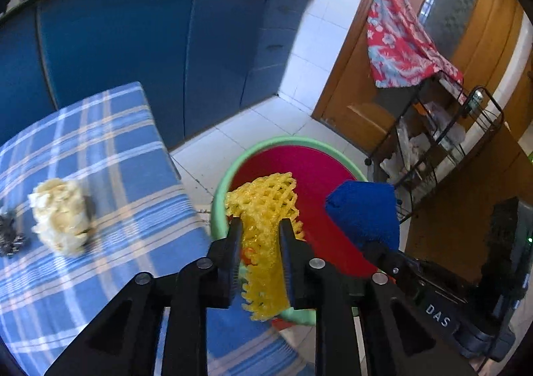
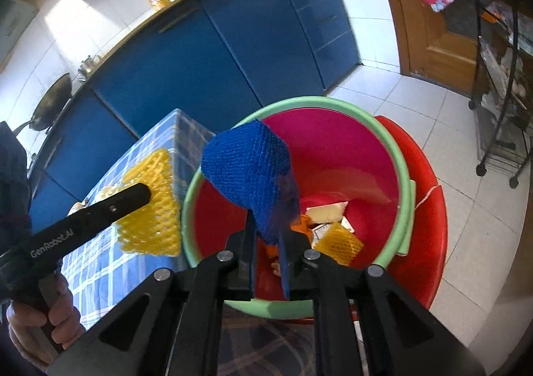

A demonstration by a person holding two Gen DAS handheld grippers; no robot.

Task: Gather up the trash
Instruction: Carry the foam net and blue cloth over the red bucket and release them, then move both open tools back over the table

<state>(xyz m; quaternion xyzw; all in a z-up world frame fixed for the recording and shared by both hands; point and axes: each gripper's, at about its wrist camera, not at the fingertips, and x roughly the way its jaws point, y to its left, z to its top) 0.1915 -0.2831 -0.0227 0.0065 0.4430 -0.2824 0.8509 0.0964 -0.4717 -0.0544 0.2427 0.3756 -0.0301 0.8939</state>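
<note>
The right gripper (image 2: 266, 236) grips a blue foam net (image 2: 248, 169) directly above the bin (image 2: 404, 176), the net's long axis pointing away from the jaws. The left gripper (image 1: 258, 242) grasps a yellow foam net (image 1: 263, 206) over the bin's near rim, beside the worktop (image 1: 100, 143). The right is better placed to drop first.

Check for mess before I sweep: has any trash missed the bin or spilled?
None on the floor. The yellow net and blue net hang in the grippers over the bin. A pale wad sits on the table.
</note>
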